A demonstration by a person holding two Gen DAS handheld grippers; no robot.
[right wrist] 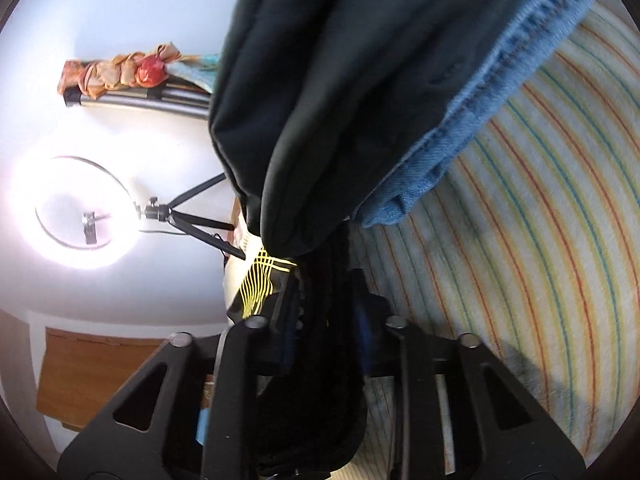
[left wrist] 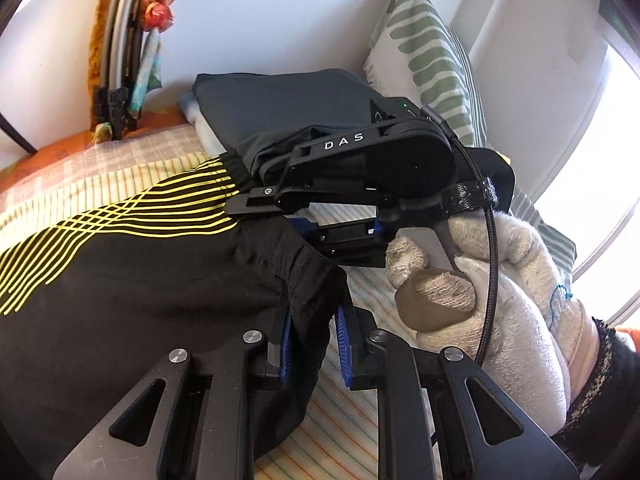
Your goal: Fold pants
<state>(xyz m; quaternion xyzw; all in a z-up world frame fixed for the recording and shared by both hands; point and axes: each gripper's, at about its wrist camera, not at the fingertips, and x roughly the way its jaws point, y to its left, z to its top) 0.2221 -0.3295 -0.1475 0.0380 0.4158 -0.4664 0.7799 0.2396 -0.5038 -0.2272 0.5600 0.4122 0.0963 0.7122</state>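
Observation:
Black pants with yellow line print (left wrist: 120, 280) lie over the striped bed sheet (left wrist: 360, 288). My left gripper (left wrist: 312, 336) is shut on the ribbed black waistband. My right gripper (left wrist: 280, 208), held by a gloved hand (left wrist: 500, 280), grips the same waistband edge further up. In the right wrist view the right gripper (right wrist: 324, 320) is shut on black fabric (right wrist: 316, 288), with the yellow print (right wrist: 260, 284) just beyond.
A stack of folded dark pants (left wrist: 288, 108) and blue jeans (right wrist: 480, 120) lies behind. A green-patterned pillow (left wrist: 432, 56) leans at the wall. A ring light on a tripod (right wrist: 80, 212) stands off the bed.

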